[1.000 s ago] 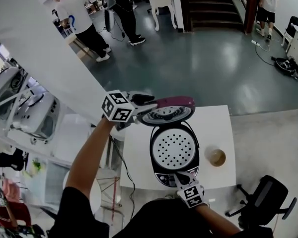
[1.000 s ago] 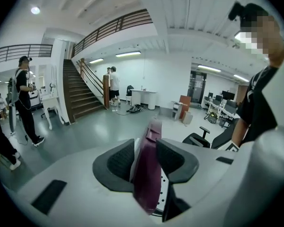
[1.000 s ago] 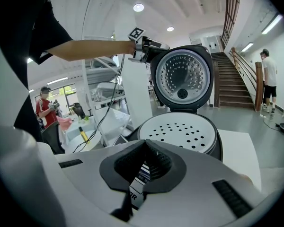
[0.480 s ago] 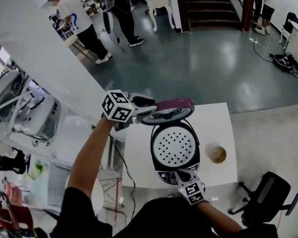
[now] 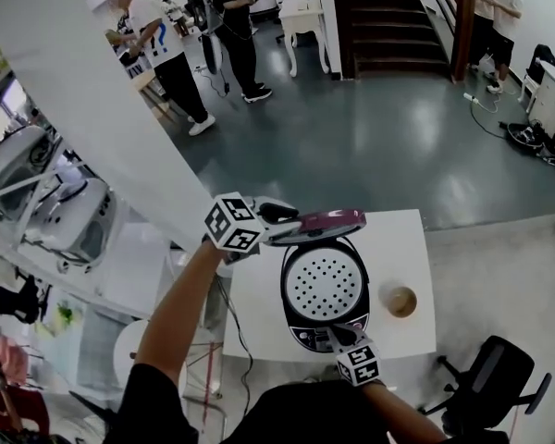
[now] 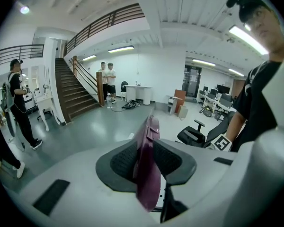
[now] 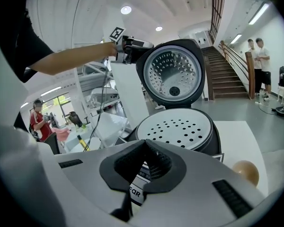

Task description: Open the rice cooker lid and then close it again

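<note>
Moved: from above, the lid [image 5: 322, 221] looks thinner than a second ago, and less of its inside shows. The left tool [image 5: 279, 218] has slid a little to the right with it.
Left tool: its jaws have just been closing, and they are clamped on the purple edge of the lid.
Right tool [image 5: 340, 336]: its jaws are together with nothing in them. Its tip is down at the front panel of the rice cooker [image 5: 285, 289]. I cannot tell if it touches.
Rice cooker: it sits on the white worktop [image 5: 402, 239], close to the near edge and nearer the left edge than the right one. It is open, and a round plate with holes shows inside.
Lid: it stands up at the back of the cooker. Its silver inside faces the person and the right tool. From above, its long side runs left to right.
Edges: a white wall [image 5: 92, 118] slants past on the left, near the arm that holds the left tool. A brown cup [image 5: 400, 301] stands to the right of the cooker, near it but not touching.
Open room: the worktop is bare at the back right. Past its far edge is wide grey floor, with people well away. A black chair [image 5: 495, 377] stands off the near right corner.
</note>
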{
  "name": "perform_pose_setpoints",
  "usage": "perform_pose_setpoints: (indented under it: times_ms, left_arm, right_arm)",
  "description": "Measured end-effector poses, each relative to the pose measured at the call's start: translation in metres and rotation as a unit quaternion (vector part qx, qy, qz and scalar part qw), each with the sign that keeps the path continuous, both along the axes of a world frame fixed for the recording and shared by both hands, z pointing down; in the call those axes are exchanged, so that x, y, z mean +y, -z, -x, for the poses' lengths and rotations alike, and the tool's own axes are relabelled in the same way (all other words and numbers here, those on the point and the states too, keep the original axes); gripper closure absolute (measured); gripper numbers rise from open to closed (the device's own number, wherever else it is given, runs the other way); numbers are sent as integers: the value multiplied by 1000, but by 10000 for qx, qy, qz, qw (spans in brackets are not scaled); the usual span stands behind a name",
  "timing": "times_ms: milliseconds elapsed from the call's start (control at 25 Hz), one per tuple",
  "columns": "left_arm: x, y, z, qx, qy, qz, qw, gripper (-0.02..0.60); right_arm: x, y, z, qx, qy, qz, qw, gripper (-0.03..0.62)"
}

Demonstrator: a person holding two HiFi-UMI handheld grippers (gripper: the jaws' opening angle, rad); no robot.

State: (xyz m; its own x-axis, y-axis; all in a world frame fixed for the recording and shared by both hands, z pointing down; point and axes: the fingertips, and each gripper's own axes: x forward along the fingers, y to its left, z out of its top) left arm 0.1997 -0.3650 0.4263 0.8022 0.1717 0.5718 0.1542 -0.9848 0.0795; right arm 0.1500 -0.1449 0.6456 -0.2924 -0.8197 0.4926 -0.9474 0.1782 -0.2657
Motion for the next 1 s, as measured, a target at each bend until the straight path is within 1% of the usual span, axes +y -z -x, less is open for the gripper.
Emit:
perform_pose_setpoints:
  times_ms: [280, 480, 640, 840, 1000]
  left_arm:
    - [27, -10, 11, 111, -41, -336, 9994, 483]
    - [54, -21, 17, 39, -106, -349, 9993, 485]
    - [68, -25, 22, 101, -119, -479, 9987, 486]
    - [80, -31, 25, 182, -100, -738, 9971, 496]
    - [92, -43, 32, 161, -150, -718, 9972, 502]
  right_arm:
    - [-3, 1, -5, 62, -67, 3, 10000, 594]
    - [5, 8, -10, 82, -204, -15, 9998, 594]
    - [9, 17, -13, 123, -294, -69, 9995, 594]
    - [15, 22, -16, 170, -332, -132, 9992, 594]
    - [18, 27, -13, 177, -338, -195, 9991, 594]
